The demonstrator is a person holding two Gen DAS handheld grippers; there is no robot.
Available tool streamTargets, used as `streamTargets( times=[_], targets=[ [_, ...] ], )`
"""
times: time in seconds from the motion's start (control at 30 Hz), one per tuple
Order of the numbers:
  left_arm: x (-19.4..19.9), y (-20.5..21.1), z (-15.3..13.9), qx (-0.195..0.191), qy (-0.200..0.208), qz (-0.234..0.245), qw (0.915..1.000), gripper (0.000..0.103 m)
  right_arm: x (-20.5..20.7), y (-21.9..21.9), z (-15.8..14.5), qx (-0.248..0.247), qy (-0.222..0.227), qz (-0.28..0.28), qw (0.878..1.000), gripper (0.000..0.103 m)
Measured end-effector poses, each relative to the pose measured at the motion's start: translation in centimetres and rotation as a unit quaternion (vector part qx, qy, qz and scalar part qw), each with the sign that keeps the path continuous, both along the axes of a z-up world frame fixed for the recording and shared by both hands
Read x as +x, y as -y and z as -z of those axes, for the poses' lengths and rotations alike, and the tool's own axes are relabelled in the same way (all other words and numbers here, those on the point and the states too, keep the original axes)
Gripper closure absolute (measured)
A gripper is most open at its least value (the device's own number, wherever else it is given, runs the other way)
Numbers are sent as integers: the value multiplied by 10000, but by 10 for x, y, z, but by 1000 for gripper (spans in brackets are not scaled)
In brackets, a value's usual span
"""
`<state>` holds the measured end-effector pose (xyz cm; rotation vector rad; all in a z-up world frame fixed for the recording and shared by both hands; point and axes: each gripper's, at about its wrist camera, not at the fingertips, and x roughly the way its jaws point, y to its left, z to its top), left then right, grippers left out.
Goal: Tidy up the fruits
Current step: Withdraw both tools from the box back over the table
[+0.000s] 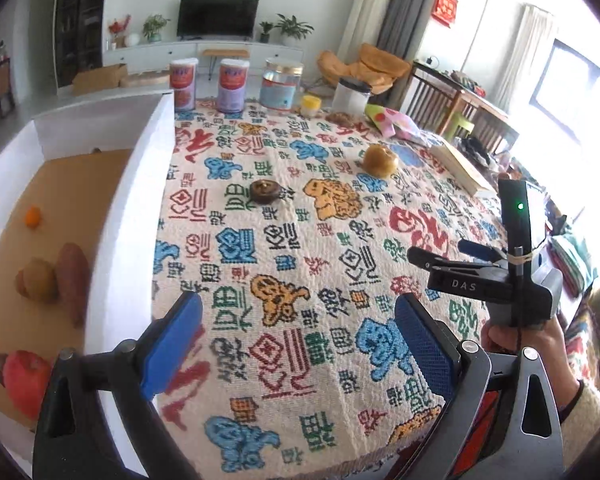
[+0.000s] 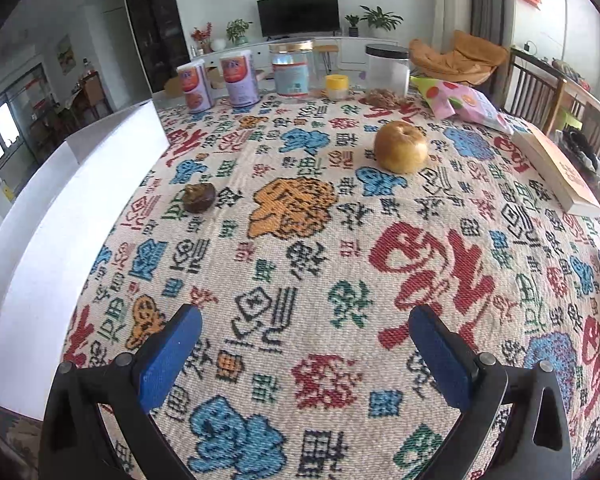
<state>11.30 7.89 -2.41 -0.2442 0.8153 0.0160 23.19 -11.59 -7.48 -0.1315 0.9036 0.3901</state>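
Left hand-held gripper (image 1: 298,344): blue pads spread wide, nothing between them, poised over the patterned cloth on the table (image 1: 340,208). Right hand-held gripper (image 2: 305,354): likewise spread wide and empty above the same cloth; it also shows in the left wrist view, gripped by a hand (image 1: 540,340) in a cream sleeve. Two fruits lie on the cloth ahead of both grippers, well apart from each other: a small dark brown fruit (image 2: 198,197) to the left and a yellow-brown pear (image 2: 401,147) farther back to the right. A white box (image 1: 140,208) with a cardboard floor stands at the table's left edge. Inside it are a small orange fruit (image 1: 33,216), a sweet potato (image 1: 74,280) touching a brownish round fruit (image 1: 40,280), and a red apple (image 1: 26,380) nearest the camera. Canisters (image 2: 218,80) and jars line the far edge.
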Motion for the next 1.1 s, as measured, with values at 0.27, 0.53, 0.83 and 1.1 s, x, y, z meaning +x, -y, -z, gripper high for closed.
streamTargets(
  times=[0.27, 0.53, 0.83, 1.1],
  targets=[
    [69, 30, 69, 864, -362, -275, 9952, 5, 33, 97, 26, -649, 182, 1116, 9915, 1],
    [93, 24, 100, 973, -671, -437, 9920, 5, 42, 129, 45, -553, 104, 1515, 9869, 1],
    [97, 25, 103, 993, -695, -431, 9917, 2, 46, 127, 50, -434, -43, 1405, 9891, 0],
    [99, 25, 103, 990, -708, -403, 9917, 1, 47, 127, 50, -431, -47, 1405, 9891, 0]
  ],
)
